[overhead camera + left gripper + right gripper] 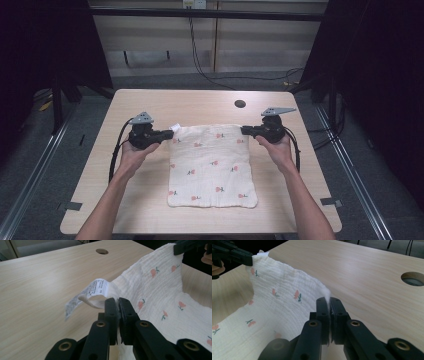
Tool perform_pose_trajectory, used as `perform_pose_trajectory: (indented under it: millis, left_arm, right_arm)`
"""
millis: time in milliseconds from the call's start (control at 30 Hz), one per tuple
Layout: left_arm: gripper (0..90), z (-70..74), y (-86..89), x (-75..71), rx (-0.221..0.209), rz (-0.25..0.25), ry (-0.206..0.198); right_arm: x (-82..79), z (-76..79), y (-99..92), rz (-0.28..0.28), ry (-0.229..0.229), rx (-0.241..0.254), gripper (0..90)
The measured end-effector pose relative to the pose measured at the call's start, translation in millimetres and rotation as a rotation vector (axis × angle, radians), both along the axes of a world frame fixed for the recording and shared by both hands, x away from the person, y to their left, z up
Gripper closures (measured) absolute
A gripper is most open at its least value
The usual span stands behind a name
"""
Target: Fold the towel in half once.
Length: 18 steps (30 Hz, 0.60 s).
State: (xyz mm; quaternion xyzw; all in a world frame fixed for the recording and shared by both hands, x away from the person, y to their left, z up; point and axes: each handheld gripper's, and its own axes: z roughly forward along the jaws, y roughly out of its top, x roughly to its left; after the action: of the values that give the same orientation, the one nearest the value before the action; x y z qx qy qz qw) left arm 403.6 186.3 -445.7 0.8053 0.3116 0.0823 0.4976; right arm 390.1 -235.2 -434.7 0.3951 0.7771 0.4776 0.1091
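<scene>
A white cloth (211, 165) printed with small pink flowers lies on the wooden table (150, 105), its far edge lifted. My left gripper (169, 133) is shut on the cloth's far left corner (117, 293), beside a white care label (96, 288). My right gripper (245, 130) is shut on the far right corner (325, 293). In the left gripper view the cloth (160, 290) stretches away to the other gripper (187, 246); in the right gripper view the cloth (279, 300) runs to the other gripper (234, 255). The near edge rests flat on the table.
A round cable hole (240, 103) sits in the tabletop behind the cloth, and the hole (413, 278) lies close to my right gripper. Bare wood surrounds the cloth. Black curtains and metal floor rails flank the table.
</scene>
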Motion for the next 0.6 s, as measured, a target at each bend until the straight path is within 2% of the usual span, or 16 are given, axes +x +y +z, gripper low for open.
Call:
perform_pose_trajectory:
  millis: [333, 500, 600]
  left_arm:
    - [86.4, -2.0, 1.7, -8.6, 0.035, -0.008, -0.014]
    - [86.4, 2.4, 2.6, -15.1, 0.059, -0.019, -0.029]
    - [86.3, 6.7, 3.6, -18.8, 0.041, -0.023, -0.042]
  right_arm:
    - [-8.6, -3.3, -7.4, 0.007, 0.001, 0.015, 86.7]
    - [-14.3, -1.5, -6.2, 0.022, -0.005, 0.014, 86.5]
    - [-15.9, 0.1, -5.9, 0.027, 0.000, 0.012, 86.2]
